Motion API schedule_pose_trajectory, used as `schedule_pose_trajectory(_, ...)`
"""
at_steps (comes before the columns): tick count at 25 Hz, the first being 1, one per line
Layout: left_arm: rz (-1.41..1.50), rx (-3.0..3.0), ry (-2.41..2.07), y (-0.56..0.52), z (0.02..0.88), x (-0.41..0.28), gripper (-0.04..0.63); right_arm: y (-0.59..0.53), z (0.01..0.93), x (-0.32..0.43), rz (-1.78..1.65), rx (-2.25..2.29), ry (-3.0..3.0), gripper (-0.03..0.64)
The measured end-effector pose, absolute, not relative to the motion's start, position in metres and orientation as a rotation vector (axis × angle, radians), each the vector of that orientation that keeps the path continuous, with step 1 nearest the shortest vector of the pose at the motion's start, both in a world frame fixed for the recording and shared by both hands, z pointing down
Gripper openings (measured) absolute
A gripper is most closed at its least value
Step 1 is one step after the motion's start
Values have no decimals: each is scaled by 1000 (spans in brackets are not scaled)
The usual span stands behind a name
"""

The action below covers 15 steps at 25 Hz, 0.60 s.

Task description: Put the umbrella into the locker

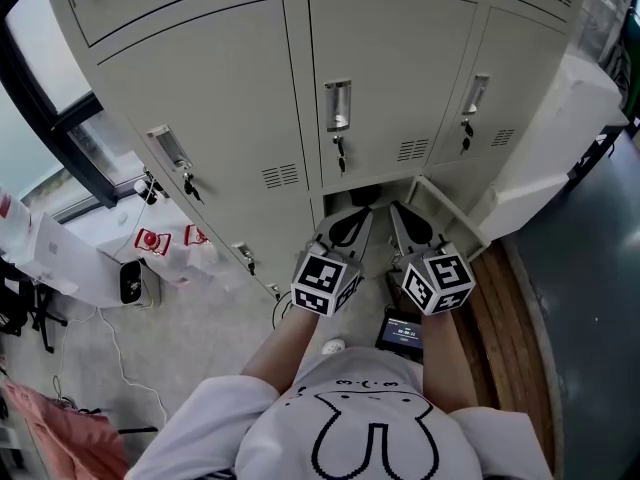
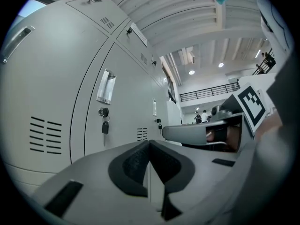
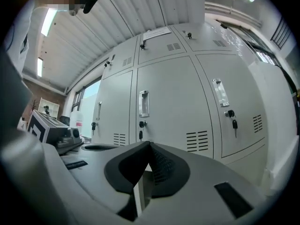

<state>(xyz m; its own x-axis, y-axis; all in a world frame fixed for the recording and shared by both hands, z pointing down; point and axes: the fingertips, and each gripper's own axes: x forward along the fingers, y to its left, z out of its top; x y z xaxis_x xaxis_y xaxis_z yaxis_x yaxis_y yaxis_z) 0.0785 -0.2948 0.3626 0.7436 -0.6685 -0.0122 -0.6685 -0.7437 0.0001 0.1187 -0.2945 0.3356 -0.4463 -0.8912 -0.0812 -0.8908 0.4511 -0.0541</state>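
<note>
A bank of grey lockers (image 1: 390, 88) stands right in front of me, its doors shut with keys hanging in the locks (image 1: 340, 154). Low down, one compartment (image 1: 365, 196) shows as a dark gap, with its door (image 1: 450, 216) swung out to the right. I cannot make out an umbrella in any view. My left gripper (image 1: 350, 218) (image 2: 149, 143) and right gripper (image 1: 405, 216) (image 3: 150, 145) are held side by side, level, pointing at the lockers. Both are shut with nothing between their jaws.
A white panel (image 1: 560, 138) leans at the right of the lockers, above wooden boards (image 1: 510, 318) on the floor. White boxes and bags (image 1: 120, 268) sit at the left by a window. A small dark device with a screen (image 1: 402, 330) lies near my feet.
</note>
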Motion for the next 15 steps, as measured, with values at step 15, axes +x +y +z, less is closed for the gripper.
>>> schedule_pose_trajectory(15,84,-2921,1057,-305,347,97,2,-300,320,125,101,-1637,2585,23)
